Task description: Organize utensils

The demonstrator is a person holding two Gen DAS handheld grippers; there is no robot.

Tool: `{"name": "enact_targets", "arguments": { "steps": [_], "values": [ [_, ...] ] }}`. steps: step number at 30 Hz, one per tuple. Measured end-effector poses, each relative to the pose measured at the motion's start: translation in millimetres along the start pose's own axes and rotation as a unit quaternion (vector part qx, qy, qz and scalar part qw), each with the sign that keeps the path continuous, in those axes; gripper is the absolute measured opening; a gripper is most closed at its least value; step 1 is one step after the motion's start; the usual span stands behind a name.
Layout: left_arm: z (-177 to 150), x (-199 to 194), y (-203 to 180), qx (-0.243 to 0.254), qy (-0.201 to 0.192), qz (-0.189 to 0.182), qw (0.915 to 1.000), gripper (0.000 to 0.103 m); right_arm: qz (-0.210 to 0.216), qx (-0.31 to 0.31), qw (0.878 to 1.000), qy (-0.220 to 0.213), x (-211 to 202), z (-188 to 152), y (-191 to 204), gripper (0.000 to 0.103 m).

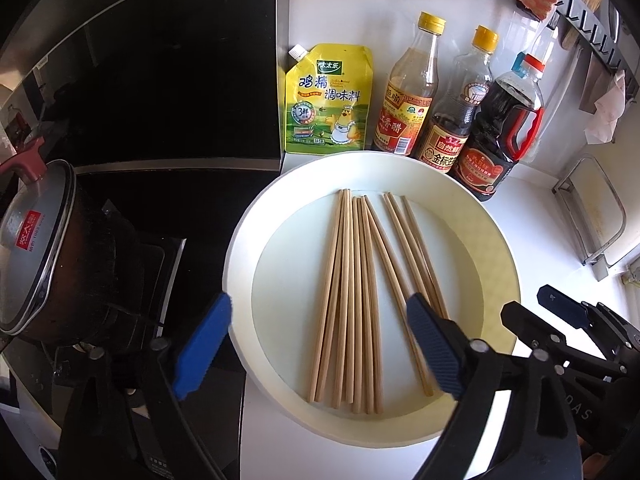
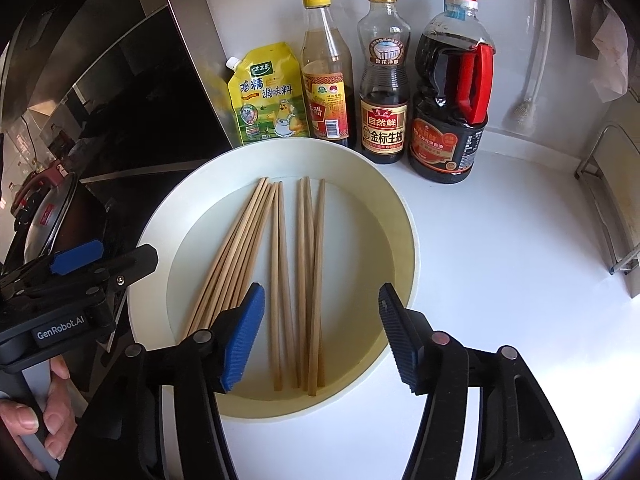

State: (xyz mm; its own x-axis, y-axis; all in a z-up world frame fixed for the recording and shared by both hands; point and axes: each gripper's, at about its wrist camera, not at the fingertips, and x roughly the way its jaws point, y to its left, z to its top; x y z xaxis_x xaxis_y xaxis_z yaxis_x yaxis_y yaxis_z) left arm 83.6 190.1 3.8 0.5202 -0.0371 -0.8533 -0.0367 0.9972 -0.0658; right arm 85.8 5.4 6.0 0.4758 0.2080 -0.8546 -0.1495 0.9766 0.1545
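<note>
Several wooden chopsticks [image 1: 352,300] lie fanned out in a white round tray [image 1: 244,264] on the white counter. They also show in the right wrist view [image 2: 276,280], in the same tray [image 2: 400,216]. My left gripper [image 1: 320,344] is open and empty, hovering over the near ends of the chopsticks. My right gripper [image 2: 320,336] is open and empty, over the near right part of the tray. The right gripper also shows at the right in the left wrist view [image 1: 560,316]. The left gripper shows at the left in the right wrist view [image 2: 80,264], held by a hand.
A yellow seasoning pouch [image 1: 328,100], two yellow-capped bottles [image 1: 408,92] [image 1: 460,108] and a dark jug with a red handle [image 1: 500,128] stand behind the tray. A lidded pot [image 1: 36,248] sits on the stove at left. A metal rack [image 1: 596,216] stands at right.
</note>
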Motion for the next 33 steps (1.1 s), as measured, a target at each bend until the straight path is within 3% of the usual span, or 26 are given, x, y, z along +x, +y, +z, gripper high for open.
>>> {"name": "enact_targets", "arguments": {
  "steps": [33],
  "values": [
    [2.6,4.5,3.1,-0.012,0.013,0.019,0.9997,0.094,-0.011,0.002,1.000,0.006,1.3,-0.5,0.1,0.062]
  ]
}}
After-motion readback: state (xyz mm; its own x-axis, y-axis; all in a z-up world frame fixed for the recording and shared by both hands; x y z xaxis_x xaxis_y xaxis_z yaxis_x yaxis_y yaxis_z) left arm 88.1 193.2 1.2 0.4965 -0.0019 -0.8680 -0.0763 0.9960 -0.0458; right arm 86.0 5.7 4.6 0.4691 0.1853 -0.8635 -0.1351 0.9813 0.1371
